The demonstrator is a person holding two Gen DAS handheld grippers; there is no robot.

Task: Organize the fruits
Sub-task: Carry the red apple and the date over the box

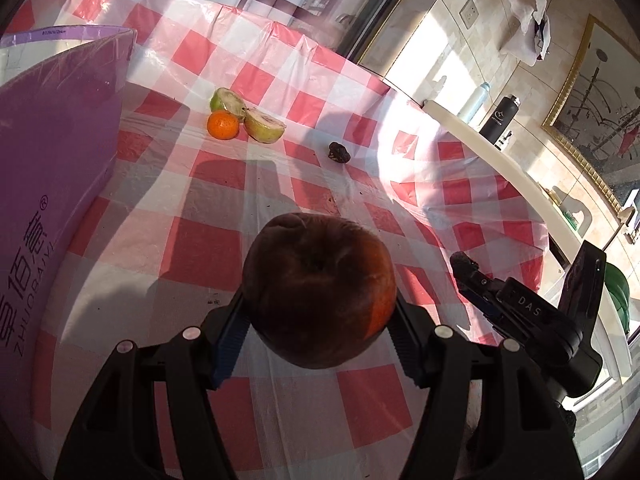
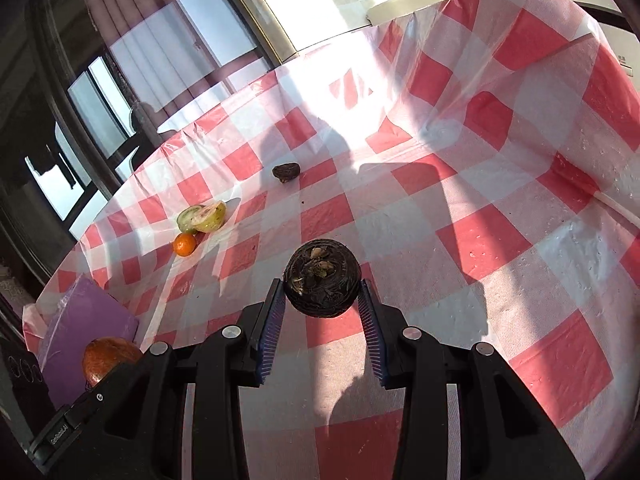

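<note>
Left wrist view: far to the left of your left gripper point(image 1: 320, 320) stands the purple box point(image 1: 52, 168), its wall reaching forward along that side. Between the fingers you hold the dark reddish fruit point(image 1: 320, 296), both blue pads pressed against its sides, lifted over the checked tablecloth point(image 1: 200, 248). Well ahead of the claw and a little left, the small orange point(image 1: 223, 125) touches the two green fruit halves point(image 1: 248, 114), cut faces showing; ahead and slightly right lies a small dark wrinkled fruit point(image 1: 339, 152), apart from the others. Just right of the claw, your right gripper point(image 1: 466, 266) comes in from the side. In the right wrist view, the purple box point(image 2: 88, 336) and the reddish fruit point(image 2: 110, 358) sit low to the left of your right gripper point(image 2: 322, 300); the orange point(image 2: 184, 245) and green halves point(image 2: 204, 218) lie ahead-left. The right claw is clamped on a round dark fruit point(image 2: 322, 278), stem end facing the camera. The wrinkled fruit point(image 2: 285, 172) lies well ahead on the cloth point(image 2: 480, 240).
</note>
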